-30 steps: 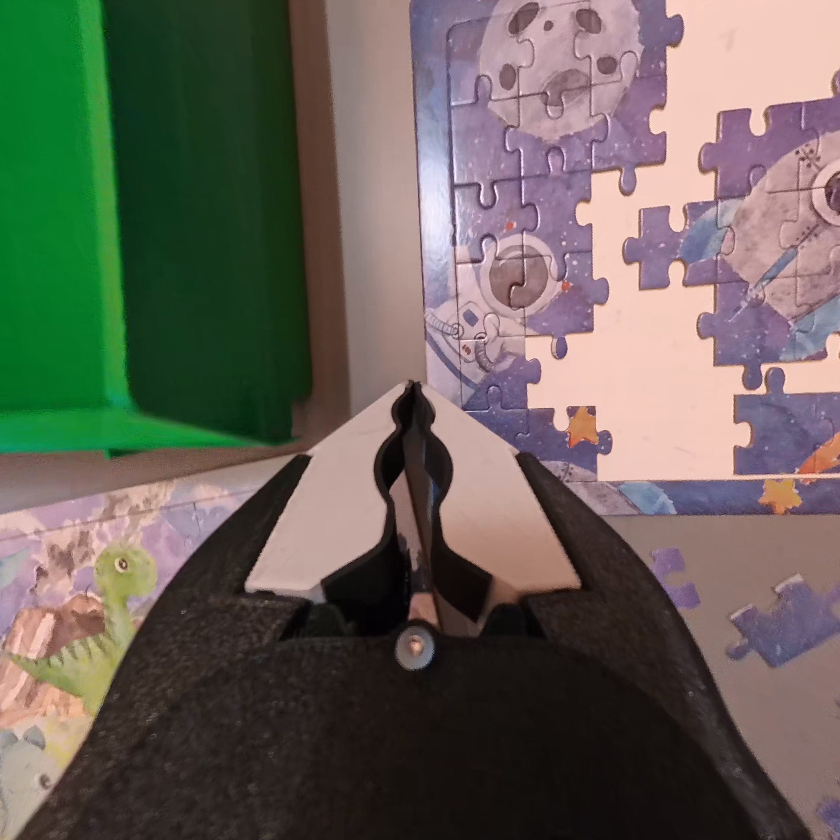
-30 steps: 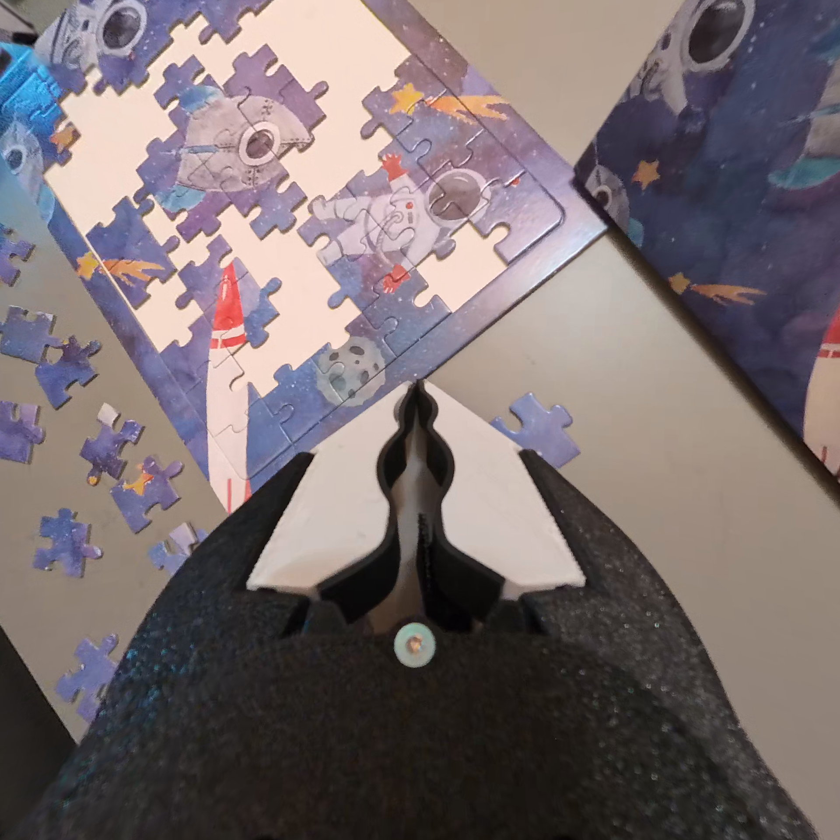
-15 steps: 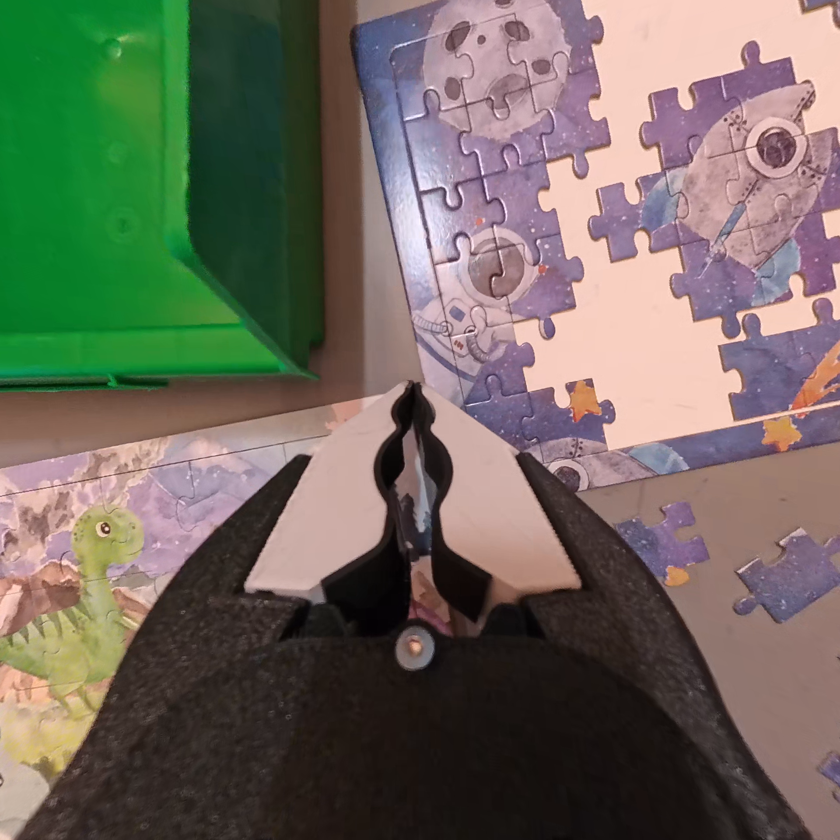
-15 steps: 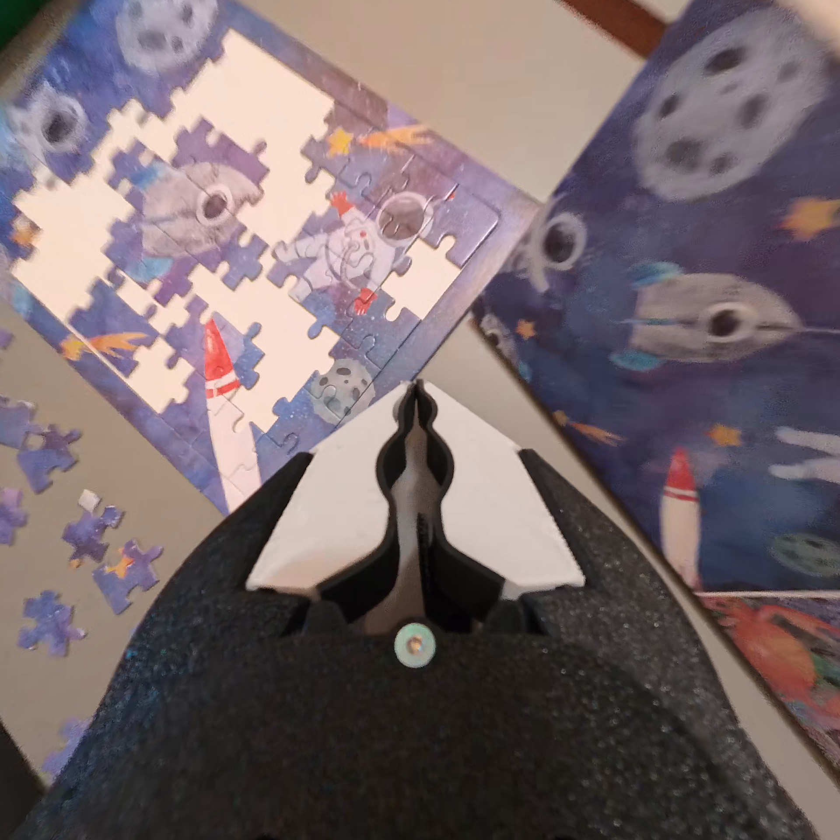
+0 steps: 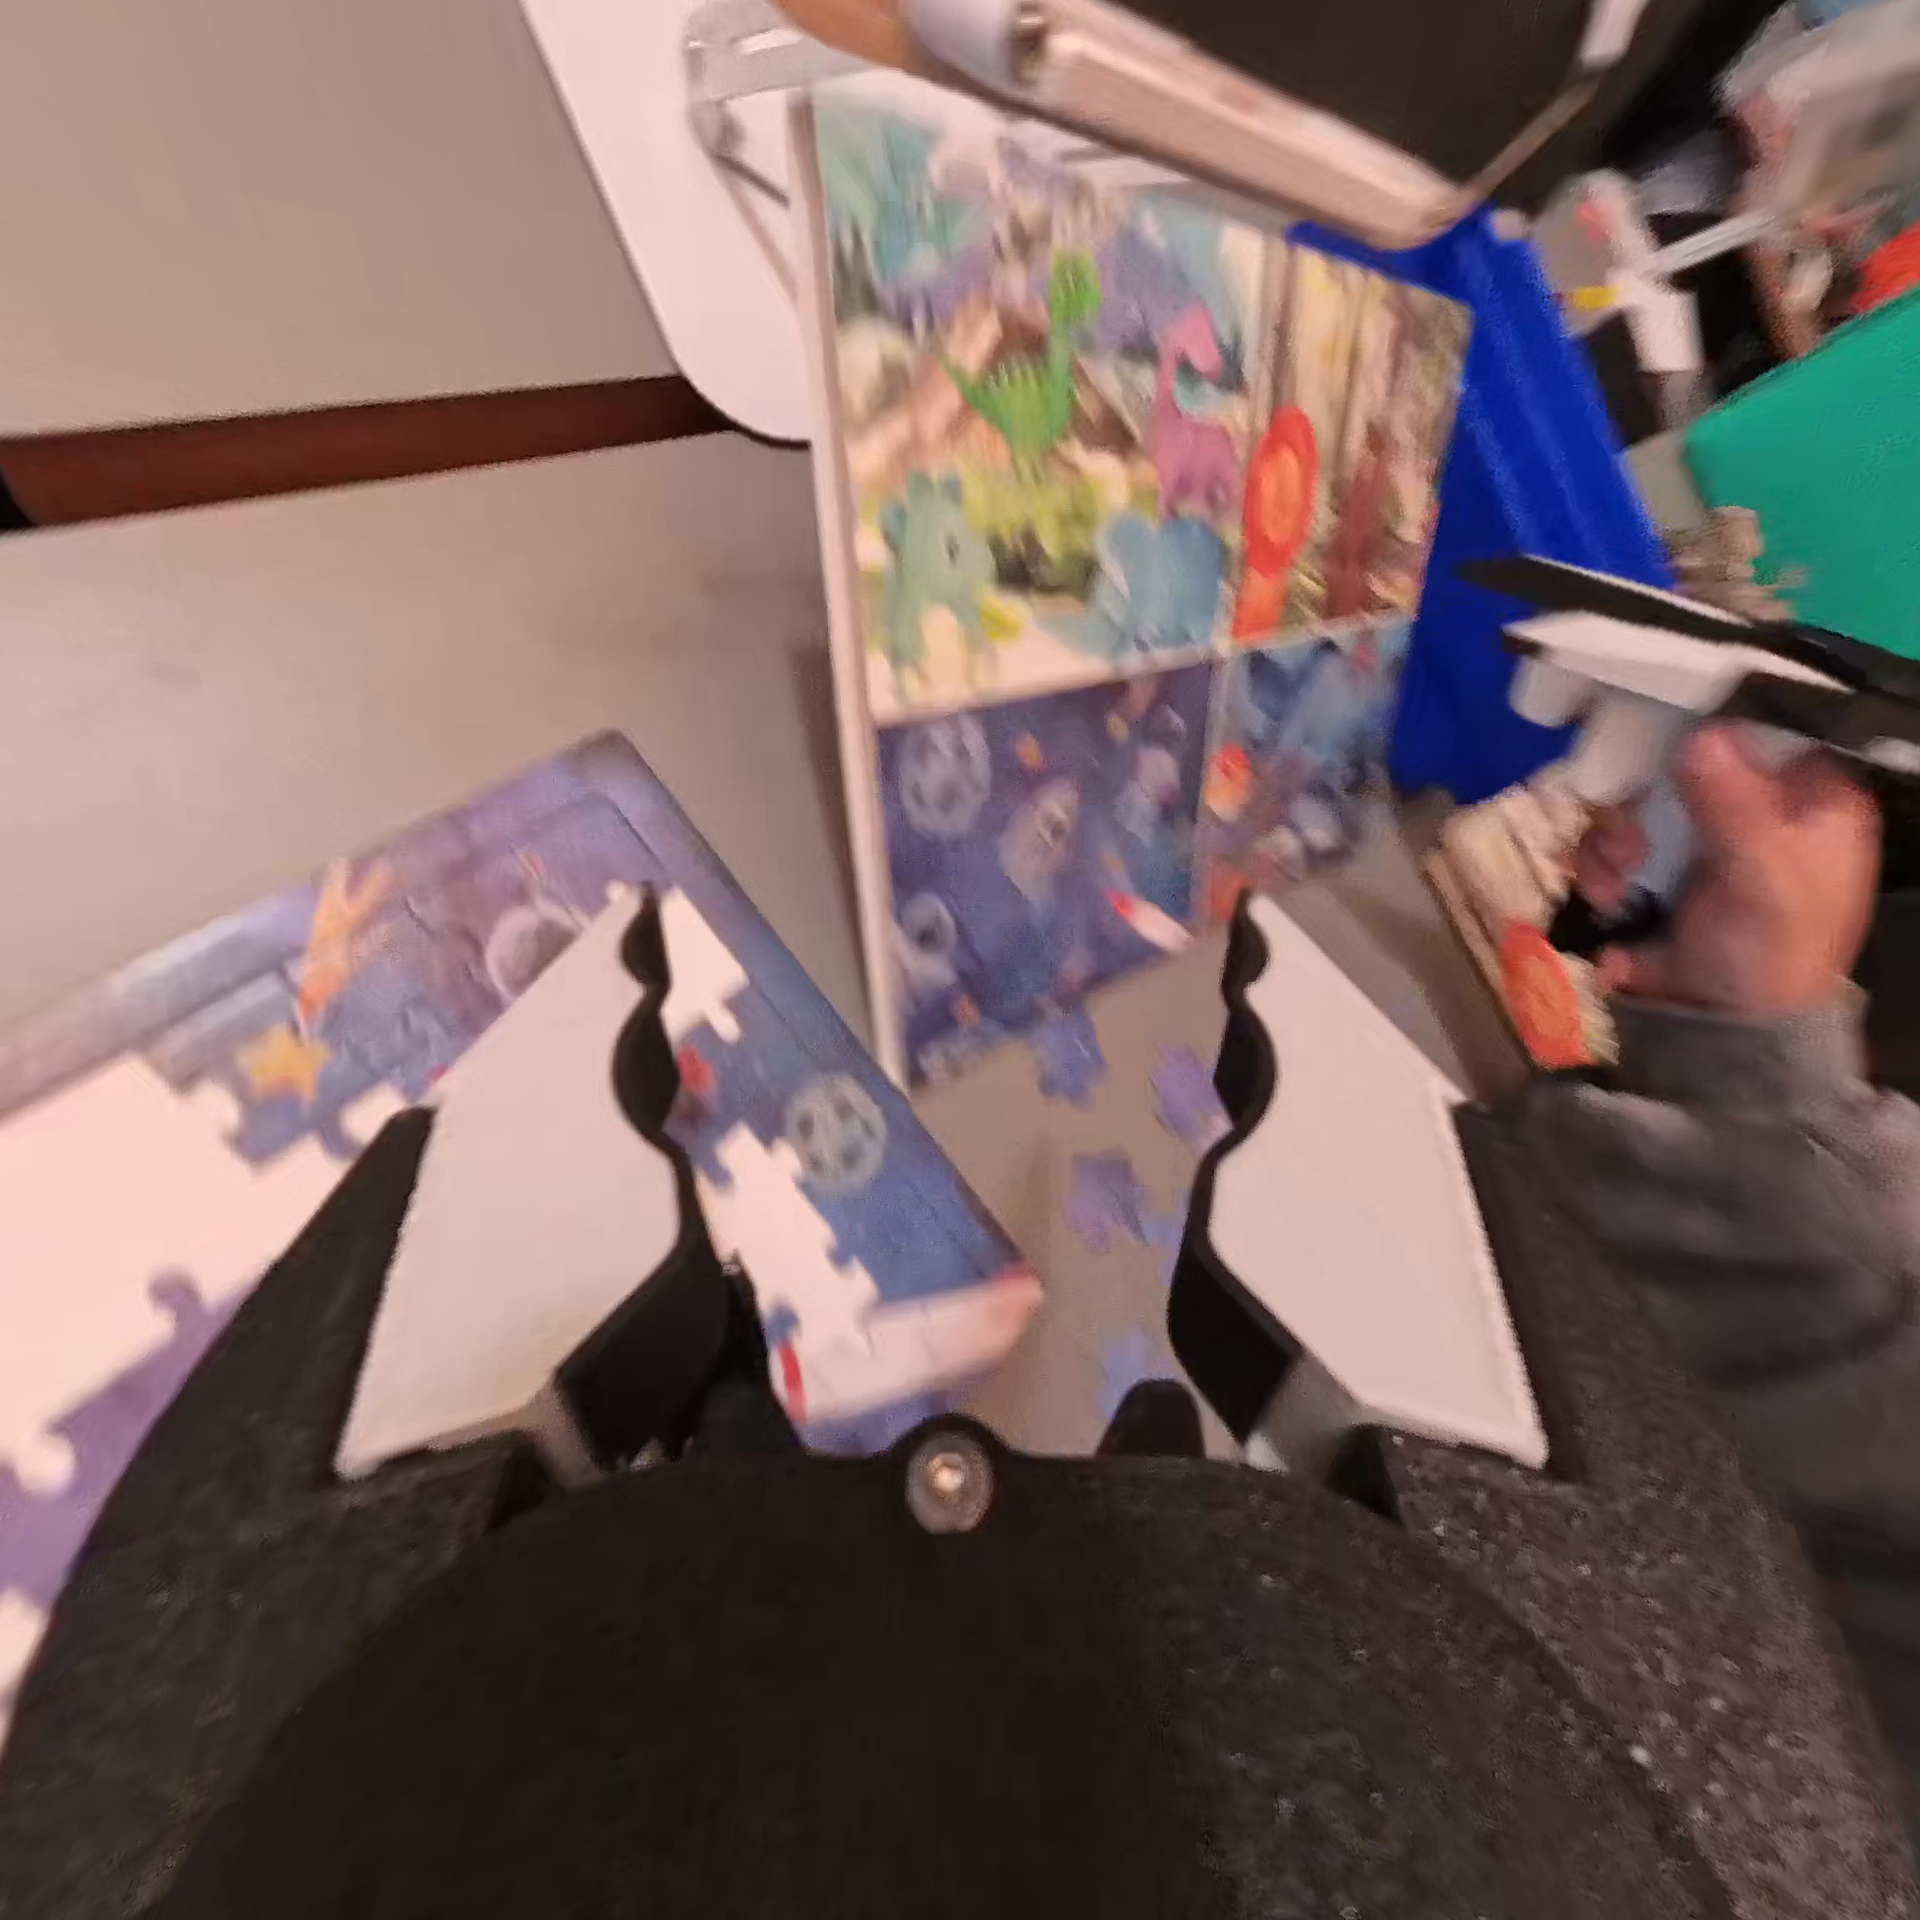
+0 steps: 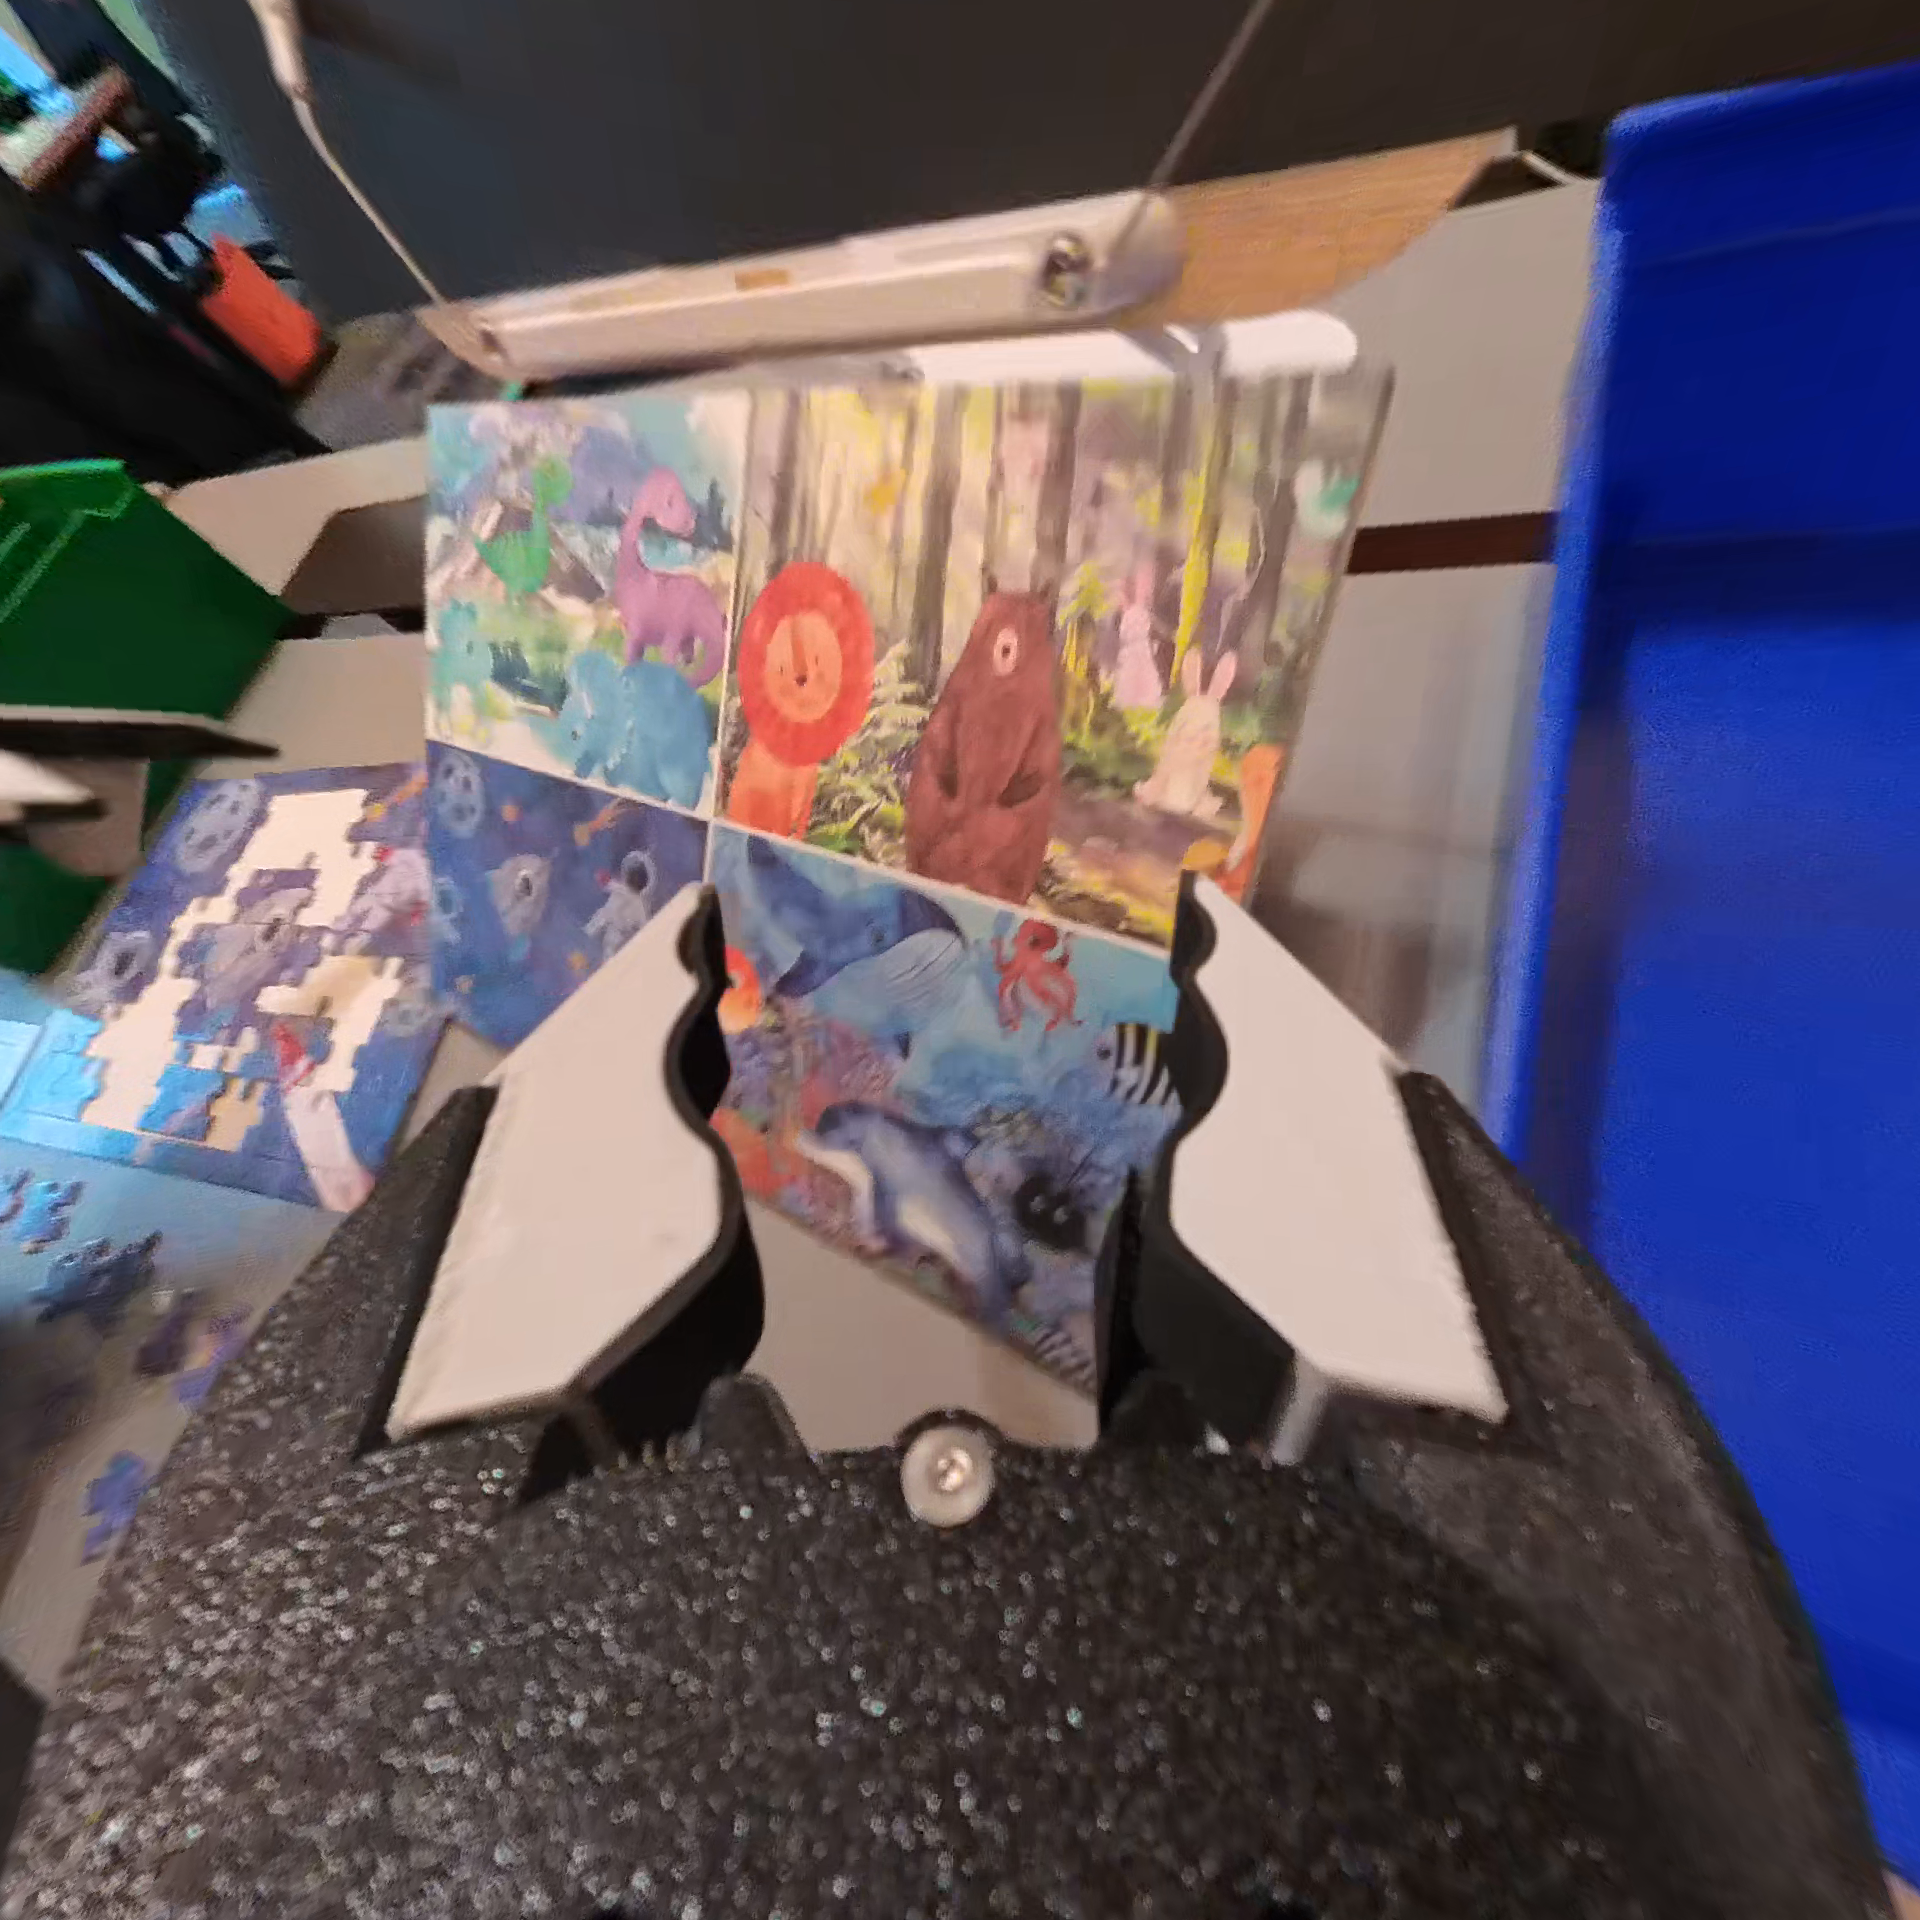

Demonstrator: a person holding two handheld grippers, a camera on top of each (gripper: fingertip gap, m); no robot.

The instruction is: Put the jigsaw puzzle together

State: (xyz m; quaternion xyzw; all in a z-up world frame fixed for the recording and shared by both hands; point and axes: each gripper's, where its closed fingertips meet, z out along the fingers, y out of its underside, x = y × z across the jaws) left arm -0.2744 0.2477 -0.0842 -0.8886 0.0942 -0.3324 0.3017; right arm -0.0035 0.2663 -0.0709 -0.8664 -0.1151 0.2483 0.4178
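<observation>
The left gripper [image 5: 940, 914] has its two white fingers spread wide apart, and nothing is between them. The right gripper [image 6: 945, 899] is just the same: fingers wide apart, holding nothing.

The flat blue space jigsaw puzzle in its cardboard tray [image 5: 436, 997] lies on the grey table [image 5: 312, 665], low and to the left in both views. Many spots in it are bare and white, so it looks only partly done. Small loose blue puzzle pieces [image 5: 1117, 1195] lie on the table just beside the tray's corner, and more lie near the bottom left in the right wrist view [image 6: 94, 1257]. A tall picture box with dinosaurs, a lion and sea animals [image 6: 894, 727] stands upright behind the tray. A big blue plastic bin [image 6: 1745, 727] is on the right and a green bin [image 6: 94, 603] on the left.

The pieces are probably thin, light and stiff card. They lie flat, so they may be hard to pick up and could slide. A good way is likely to pinch one by its edges, gently, so the little tabs do not bend
</observation>
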